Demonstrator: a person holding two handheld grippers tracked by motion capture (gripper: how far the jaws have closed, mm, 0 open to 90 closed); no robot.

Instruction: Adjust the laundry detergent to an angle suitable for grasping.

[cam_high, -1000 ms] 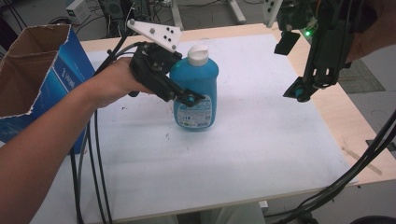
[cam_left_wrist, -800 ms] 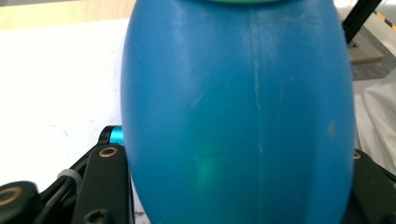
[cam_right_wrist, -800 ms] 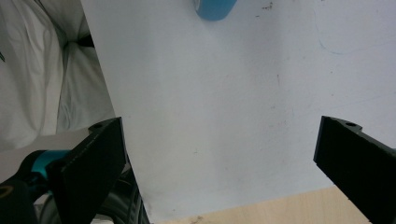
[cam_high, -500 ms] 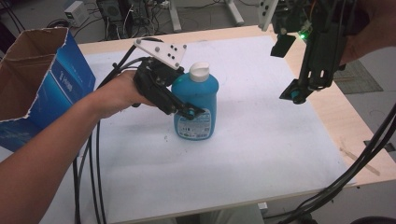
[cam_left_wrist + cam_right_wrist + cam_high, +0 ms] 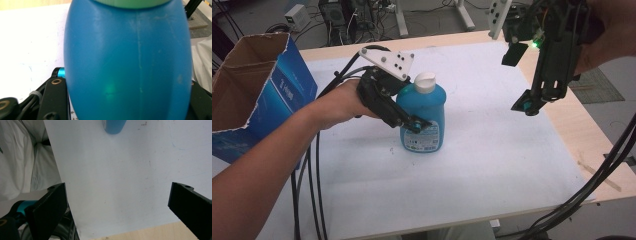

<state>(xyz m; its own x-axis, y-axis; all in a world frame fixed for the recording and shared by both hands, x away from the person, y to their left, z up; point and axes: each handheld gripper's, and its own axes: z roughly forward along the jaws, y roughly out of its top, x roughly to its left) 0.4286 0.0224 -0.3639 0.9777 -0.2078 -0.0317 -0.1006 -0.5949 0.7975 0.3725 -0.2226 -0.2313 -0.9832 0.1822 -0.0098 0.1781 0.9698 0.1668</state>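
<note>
white table [image 5: 492,165]; blue bottle [image 5: 424,120], white cap, upright; left gripper [image 5: 414,122] clamps it.

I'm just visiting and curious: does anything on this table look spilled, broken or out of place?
Nothing looks spilled or broken. The blue plastic bottle with the white cap leans slightly, clamped in the left gripper. The brown cardboard box with blue printed sides has a ragged top edge.

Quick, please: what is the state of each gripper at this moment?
Left gripper: closed on the blue bottle, which stands on the table.
Right gripper: open, holding nothing, raised above the table's right side.
</note>
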